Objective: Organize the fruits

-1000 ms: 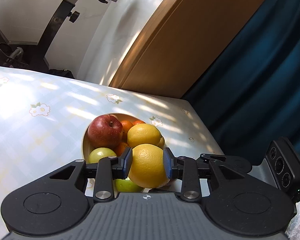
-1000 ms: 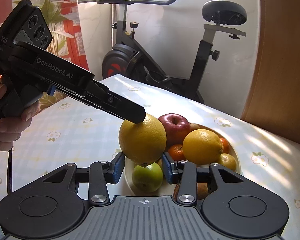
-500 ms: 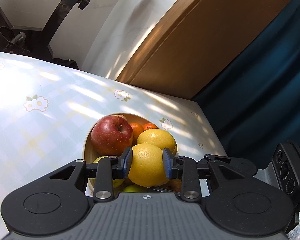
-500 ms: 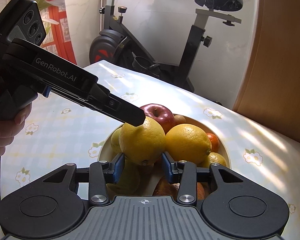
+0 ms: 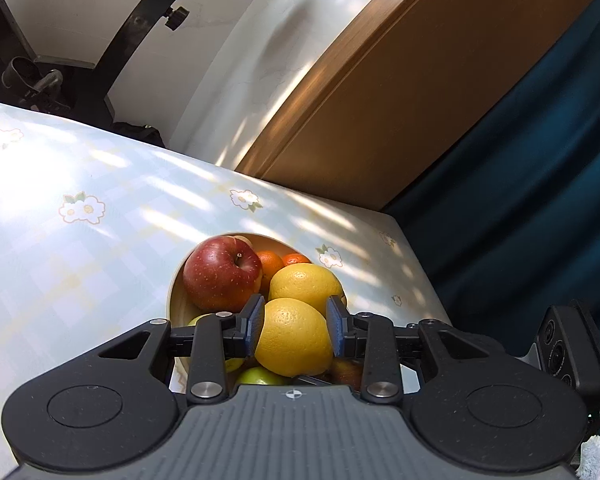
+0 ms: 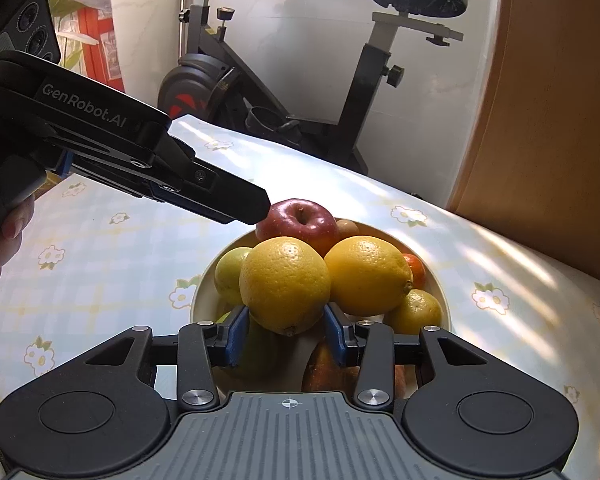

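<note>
Between left gripper pads, seemingly: orange.

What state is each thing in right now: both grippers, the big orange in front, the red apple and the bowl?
left gripper: open, its finger seen clear of the orange in the right wrist view.
right gripper: open, holding nothing.
big orange: resting on top of the pile in the bowl.
red apple: in the bowl, stem up.
bowl: upright on the table, heaped with fruit.
</note>
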### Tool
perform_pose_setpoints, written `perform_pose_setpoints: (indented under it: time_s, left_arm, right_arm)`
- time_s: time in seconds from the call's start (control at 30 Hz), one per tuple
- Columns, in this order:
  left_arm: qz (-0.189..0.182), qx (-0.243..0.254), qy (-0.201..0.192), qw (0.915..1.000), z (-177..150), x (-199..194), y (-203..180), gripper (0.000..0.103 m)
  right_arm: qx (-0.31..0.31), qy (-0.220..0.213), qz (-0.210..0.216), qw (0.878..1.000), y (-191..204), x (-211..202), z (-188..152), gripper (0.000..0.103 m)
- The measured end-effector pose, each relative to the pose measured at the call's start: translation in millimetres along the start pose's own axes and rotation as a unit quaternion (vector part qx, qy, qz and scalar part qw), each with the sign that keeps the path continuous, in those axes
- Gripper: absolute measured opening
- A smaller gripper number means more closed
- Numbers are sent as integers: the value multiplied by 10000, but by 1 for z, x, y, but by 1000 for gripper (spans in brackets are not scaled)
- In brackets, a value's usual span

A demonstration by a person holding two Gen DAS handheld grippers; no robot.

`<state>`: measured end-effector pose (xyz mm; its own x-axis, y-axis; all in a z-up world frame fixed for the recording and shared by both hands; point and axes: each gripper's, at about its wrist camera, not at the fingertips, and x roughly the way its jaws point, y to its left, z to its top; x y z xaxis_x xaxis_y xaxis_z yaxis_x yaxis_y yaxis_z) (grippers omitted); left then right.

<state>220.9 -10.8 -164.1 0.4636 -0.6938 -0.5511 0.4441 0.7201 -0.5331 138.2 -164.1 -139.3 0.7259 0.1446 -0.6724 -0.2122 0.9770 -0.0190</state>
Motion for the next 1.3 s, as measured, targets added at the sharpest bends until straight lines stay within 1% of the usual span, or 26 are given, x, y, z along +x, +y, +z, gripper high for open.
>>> perform_pose_setpoints:
  time_s: [0.07, 0.2, 0.3, 0.37, 0.47, 0.5, 0.53, 0.57, 0.6, 0.63, 0.67, 0.7, 0.73, 0.8, 0.83, 0.9, 0.93, 1.03, 1.2, 1.3]
  left_arm:
    - [141, 39, -59, 9999, -2, -8, 0, 39]
    - [521, 206, -241, 9981, -7, -25, -4, 52]
    - [881, 358, -412, 9946, -12, -42, -8, 53]
    - [1174, 482, -545, 9904, -15, -53, -12, 57]
    - [1574, 596, -729, 9830, -22, -67, -18, 64]
    - [1720, 635, -813, 9797, -25, -74, -21, 69]
    - [1794, 671, -871, 9776, -28, -78, -23, 77]
    - [1879, 723, -952, 9749, -31, -82, -26, 82]
    - [1983, 799, -1051, 9712, -36, -88, -30, 93]
    - [2070, 861, -1121, 9681, -39, -93, -33, 99]
    - [2153, 915, -1179, 9651, -42, -98, -36, 99]
    - [2236, 978, -1222, 9620, -44, -102, -39, 99]
    - [2359, 1083, -1265, 9574, -48, -108, -45, 100]
    - [2508, 1275, -1311, 9506, -53, -114, -53, 100]
    - [2604, 1437, -1357, 9450, -57, -118, -59, 101]
    - [2779, 1595, -1500, 9353, -61, -127, -68, 103]
    - [2816, 1616, -1603, 9322, -63, -133, -73, 103]
    - [2799, 1511, -1769, 9314, -65, -148, -81, 103]
    - [2897, 1423, -2041, 9242, -70, -169, -96, 103]
    - [2823, 1440, -2115, 9246, -76, -182, -105, 103]
  right_arm:
    - [79, -29, -52, 10000, 0, -4, -1, 38]
    - [168, -127, -185, 9996, 3, -13, -3, 38]
    - [307, -280, -295, 9987, 4, -24, -6, 39]
    - [390, -395, -379, 9977, 6, -33, -7, 41]
    - [527, -627, -434, 9957, 8, -48, -9, 51]
    - [572, -701, -445, 9949, 9, -52, -10, 59]
    - [624, -806, -465, 9937, 9, -59, -12, 63]
    - [660, -893, -500, 9926, 11, -66, -12, 64]
    - [683, -965, -549, 9915, 12, -72, -13, 70]
    - [699, -1029, -601, 9904, 13, -77, -14, 82]
    - [716, -1117, -650, 9890, 15, -83, -14, 89]
    - [730, -1196, -670, 9879, 16, -88, -15, 98]
    - [749, -1256, -696, 9868, 18, -93, -16, 102]
    - [812, -1357, -772, 9844, 20, -102, -16, 103]
    - [867, -1401, -805, 9830, 22, -107, -16, 103]
    - [999, -1503, -814, 9802, 24, -117, -17, 103]
    - [1059, -1533, -799, 9792, 25, -122, -18, 103]
    - [1175, -1572, -820, 9771, 31, -134, -19, 103]
    - [1254, -1704, -917, 9731, 47, -158, -22, 103]
    - [1292, -1736, -964, 9715, 52, -170, -24, 103]
